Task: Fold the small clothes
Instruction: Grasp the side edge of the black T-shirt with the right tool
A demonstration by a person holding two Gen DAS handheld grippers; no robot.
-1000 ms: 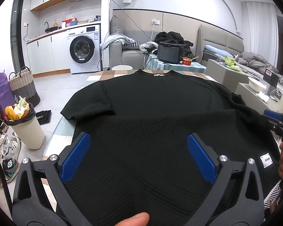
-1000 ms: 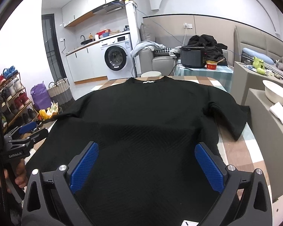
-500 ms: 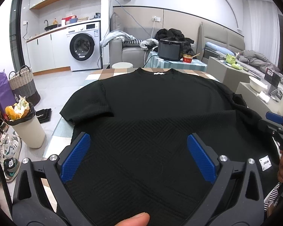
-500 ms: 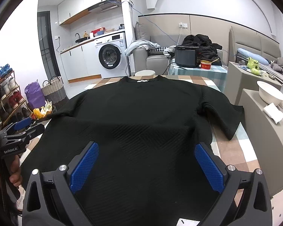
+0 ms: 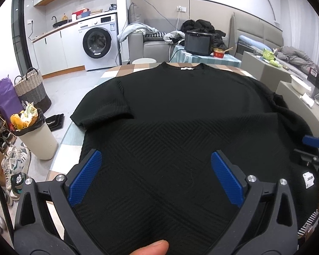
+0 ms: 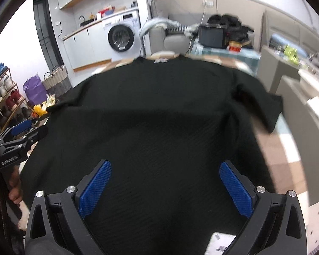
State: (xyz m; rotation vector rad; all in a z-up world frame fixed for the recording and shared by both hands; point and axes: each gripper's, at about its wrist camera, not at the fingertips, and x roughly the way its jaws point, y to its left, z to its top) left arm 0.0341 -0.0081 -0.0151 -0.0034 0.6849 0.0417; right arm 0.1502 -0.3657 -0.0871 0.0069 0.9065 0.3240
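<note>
1. Centrally, a black textured short-sleeved top lay spread flat on the checked table, collar at the far edge, both sleeves out to the sides; this layout matched the frame half a second before.
2. Left gripper: blue-padded fingers stood wide apart above the near hem, gripping nothing. Its aperture was unchanged, though the collar sat slightly lower in the left wrist view than before.
3. Right gripper: fingers likewise spread wide over the hem, empty. The right wrist view was motion-blurred, unlike the sharp earlier frame, and the collar now appeared higher.
4. A thumb tip showed at the bottom edge of the left wrist view, as before.
5. Background: washing machine, waste bin and woven basket kept their places.
</note>
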